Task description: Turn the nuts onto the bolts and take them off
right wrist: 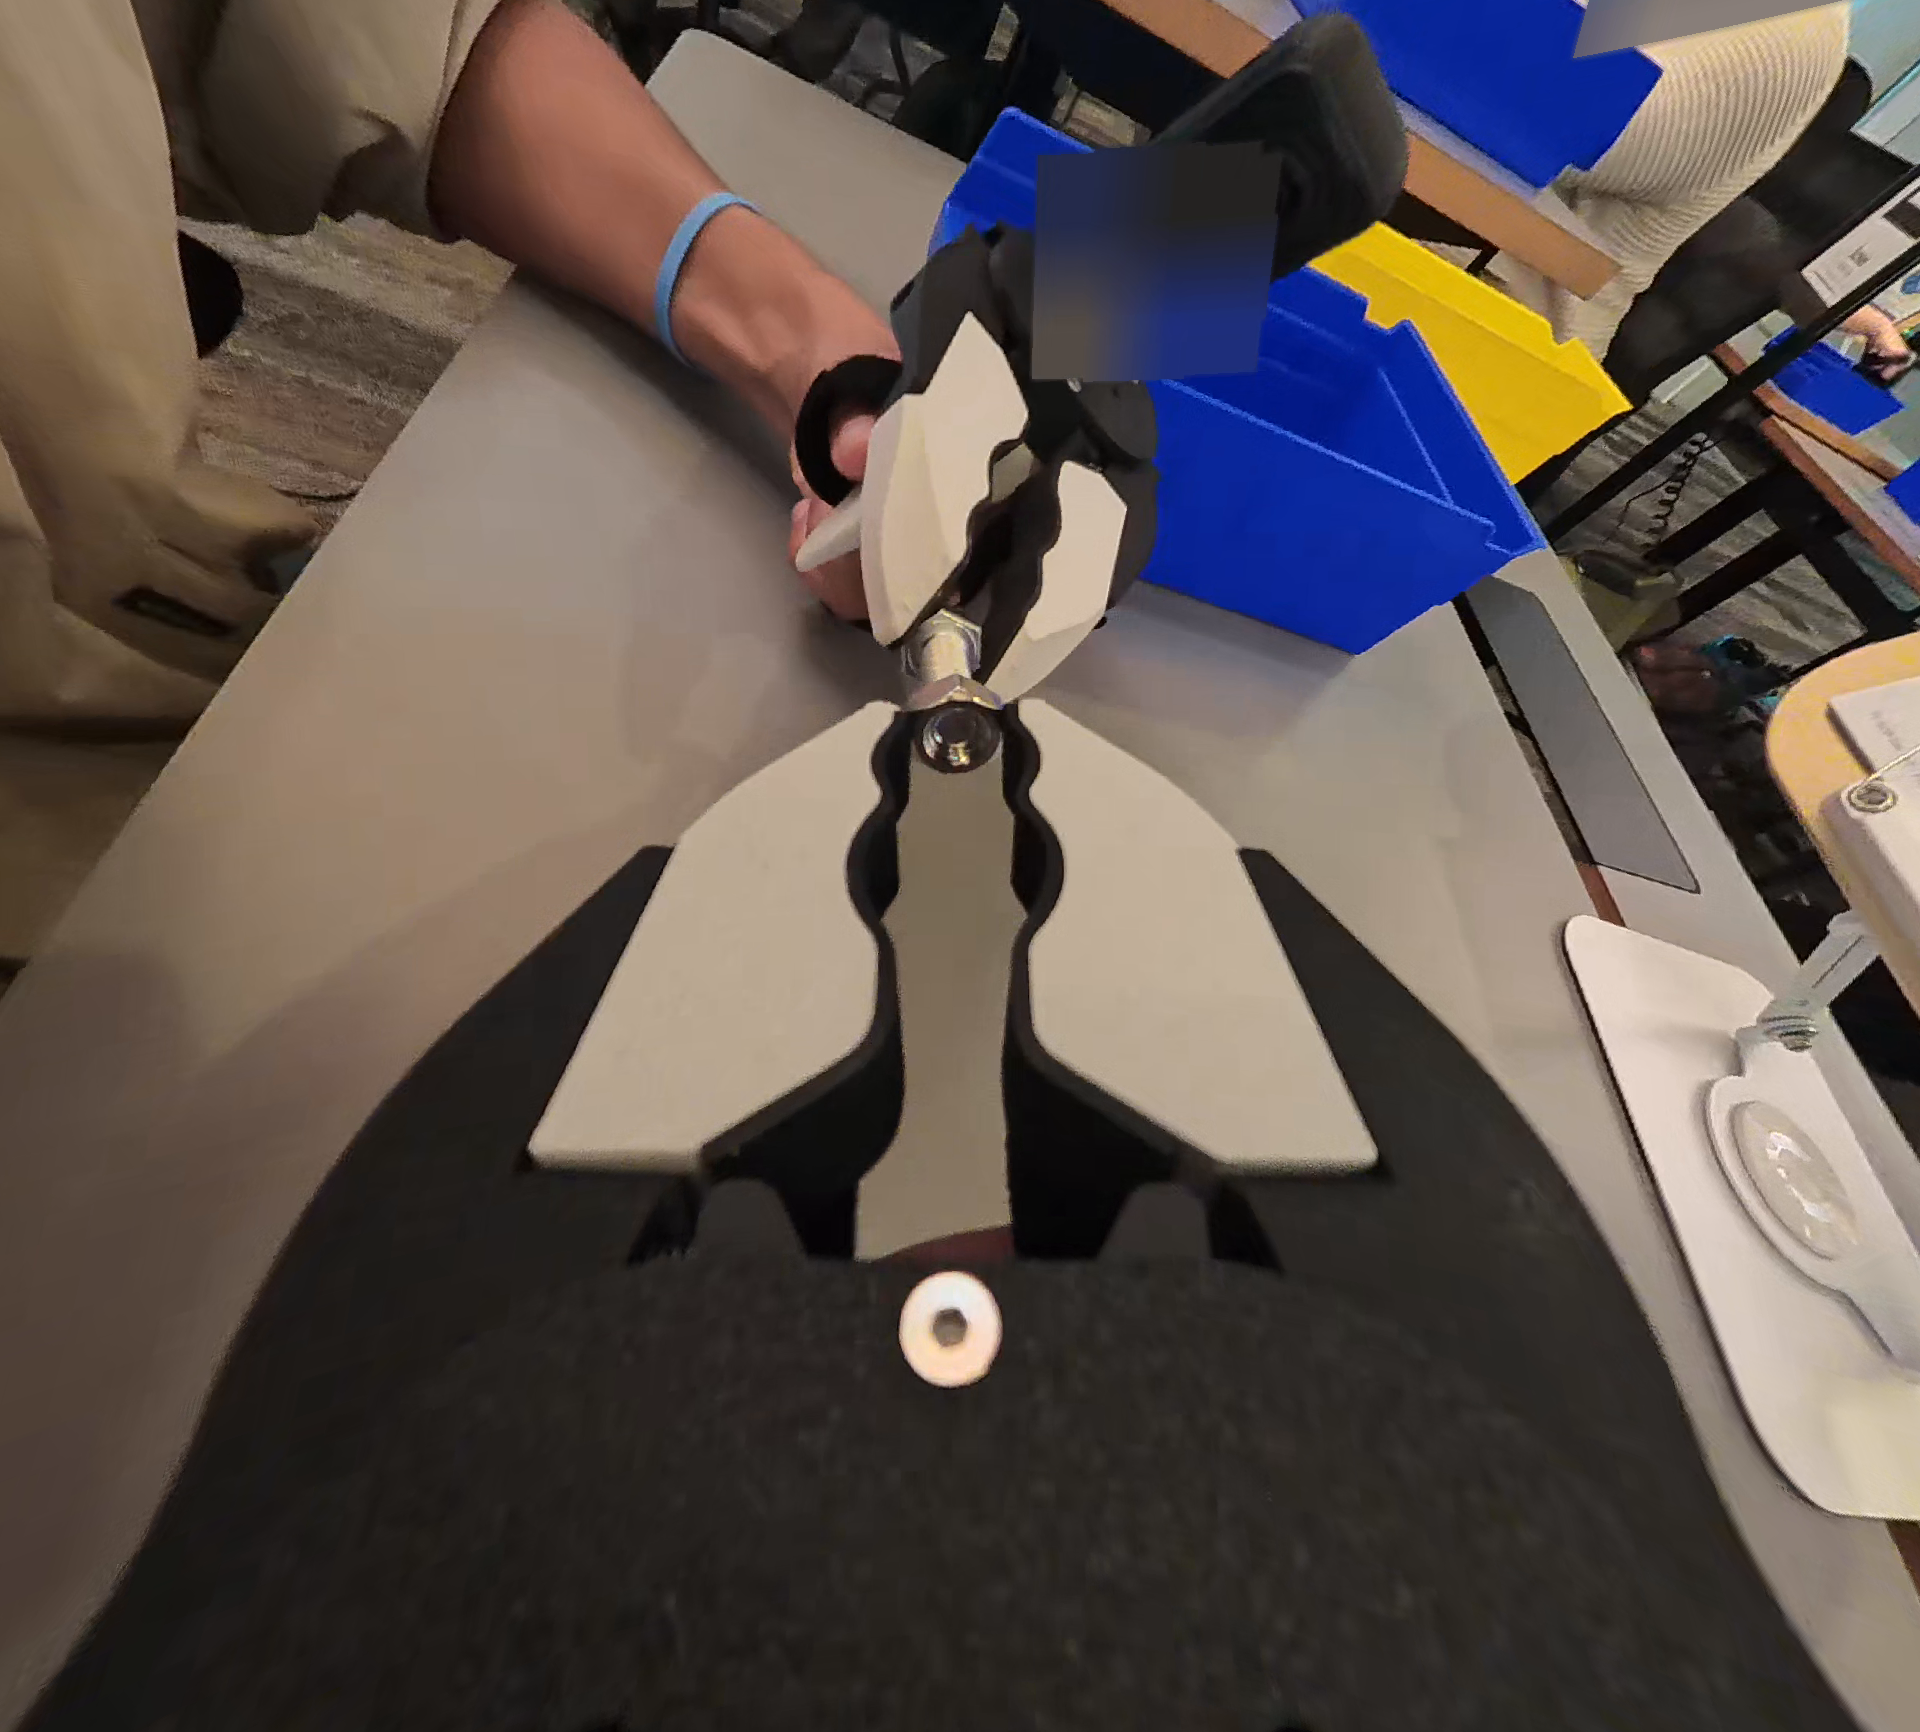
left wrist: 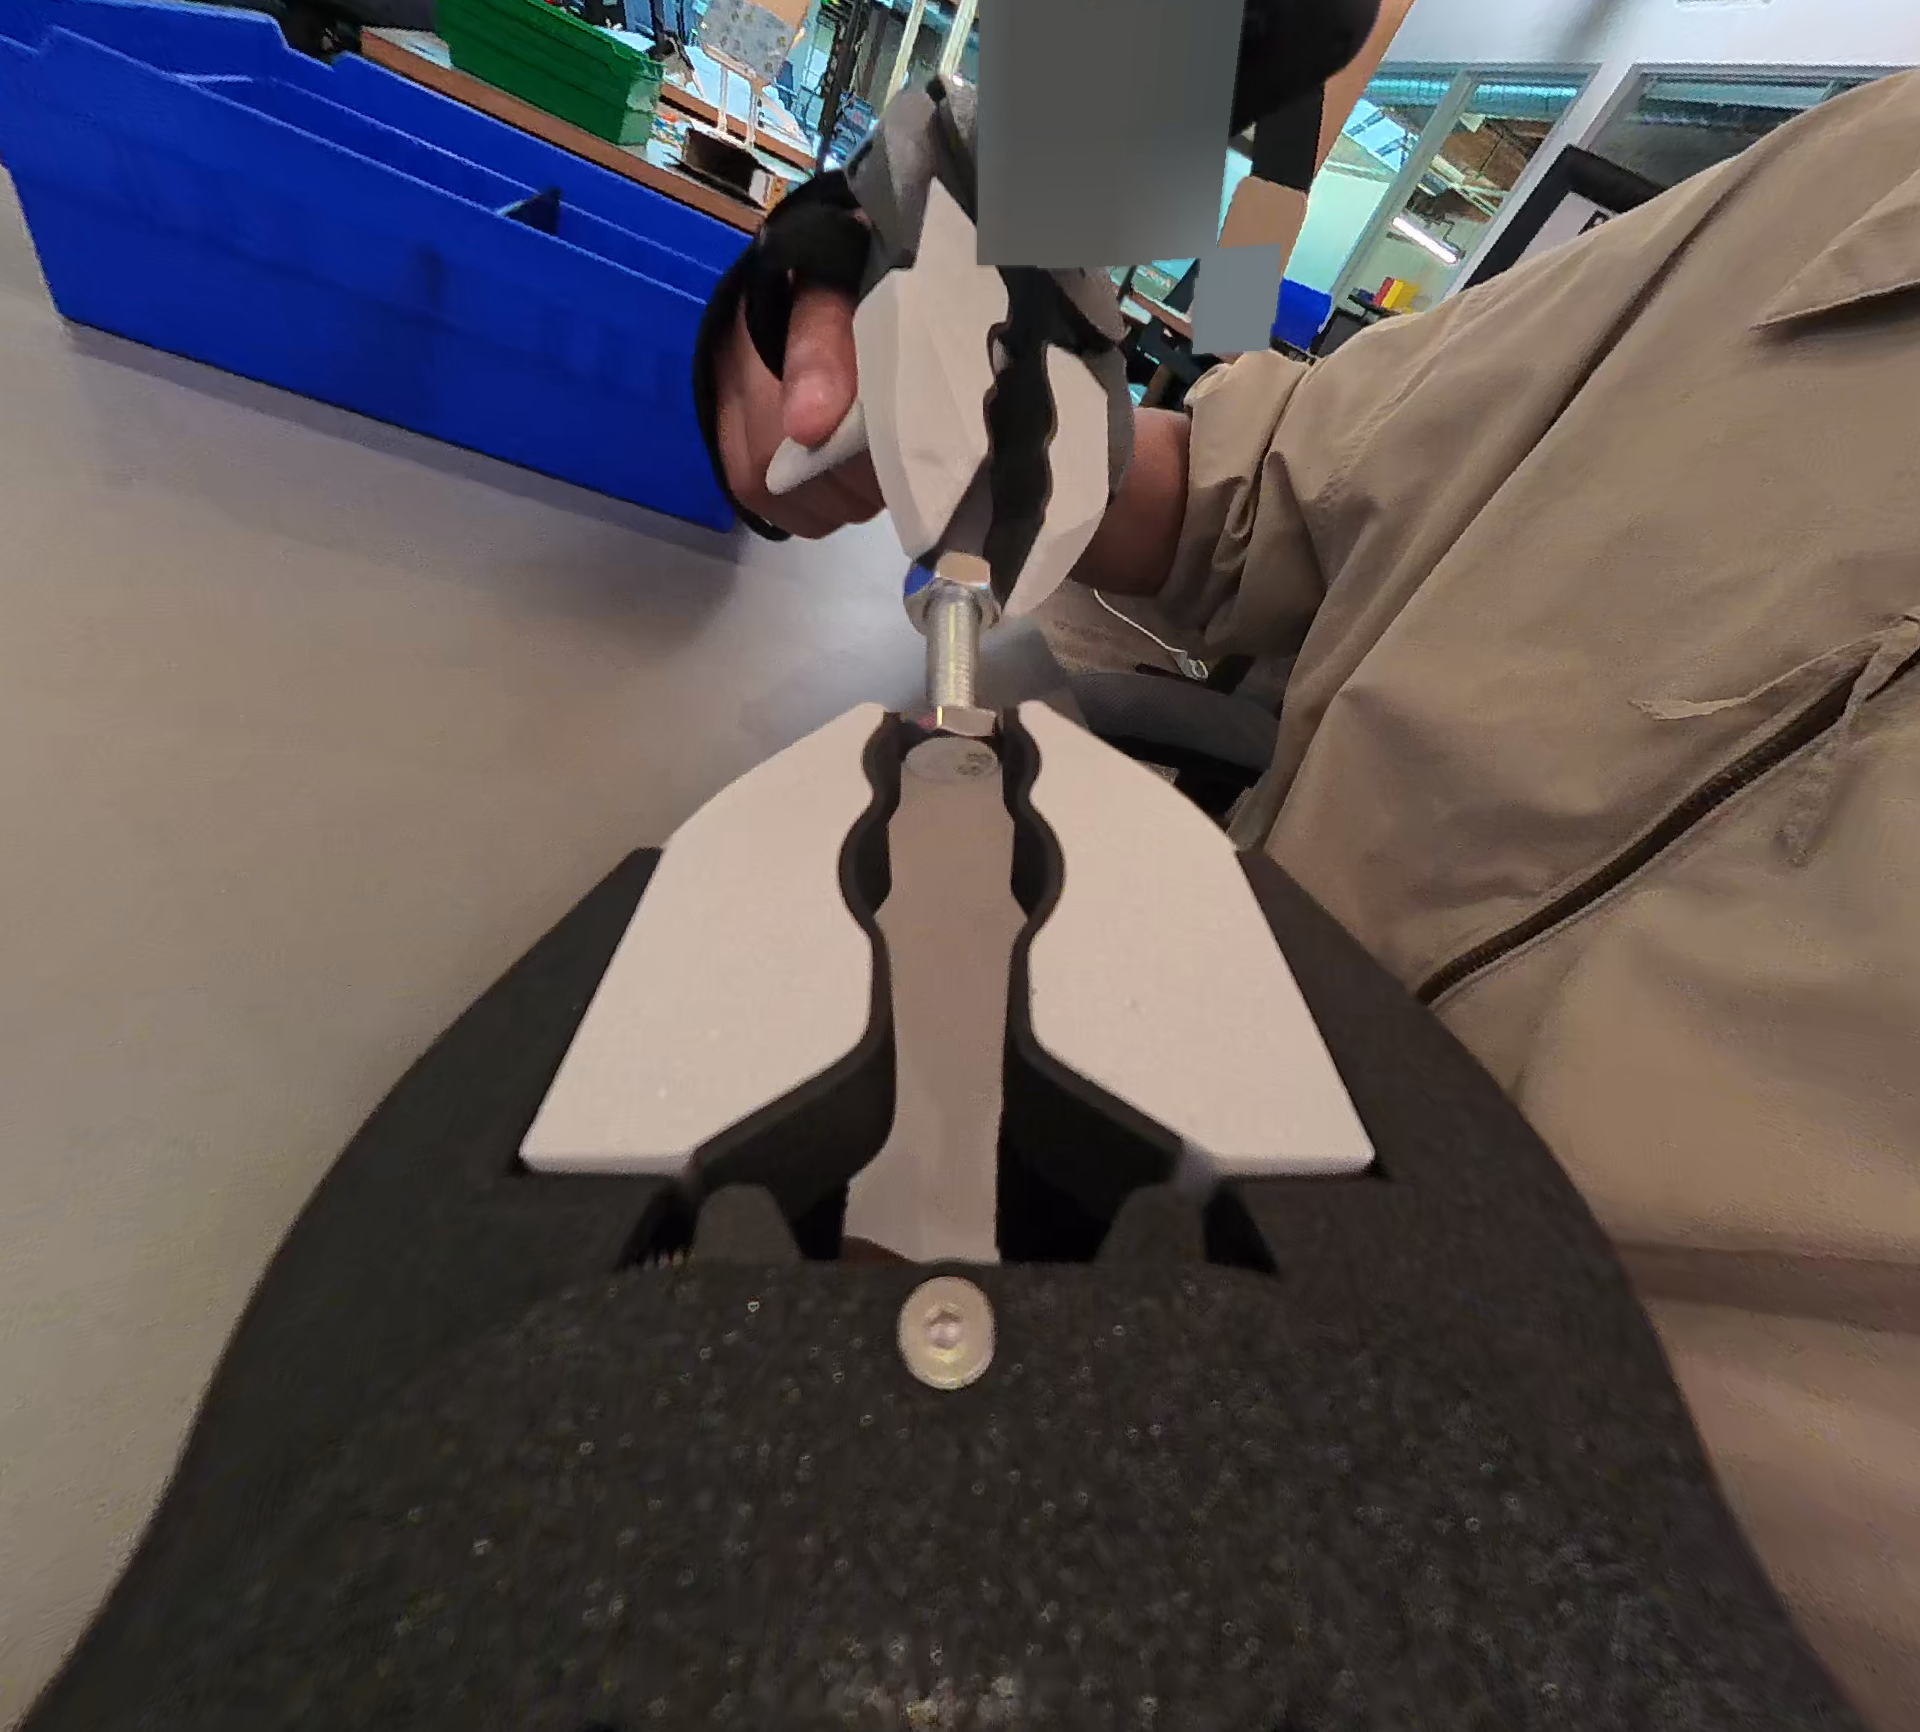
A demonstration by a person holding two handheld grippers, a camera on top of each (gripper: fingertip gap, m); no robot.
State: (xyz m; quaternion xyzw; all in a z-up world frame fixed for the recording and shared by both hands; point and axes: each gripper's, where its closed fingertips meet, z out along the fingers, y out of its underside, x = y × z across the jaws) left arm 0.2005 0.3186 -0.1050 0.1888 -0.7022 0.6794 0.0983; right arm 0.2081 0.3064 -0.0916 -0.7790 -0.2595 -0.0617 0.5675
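A silver bolt is held in the air above the grey table between my two grippers. My left gripper is shut on the bolt's hex head, whose flat face points at the left wrist camera. My right gripper is shut on a silver hex nut that sits on the far end of the bolt's thread. In the left wrist view the nut shows between the right gripper's white fingers. The two grippers face each other tip to tip along the bolt.
A blue bin stands on the table behind the grippers, and in the right wrist view it has a yellow bin behind it. A white pad with a magnifier lies at the right. The person's beige jacket is close.
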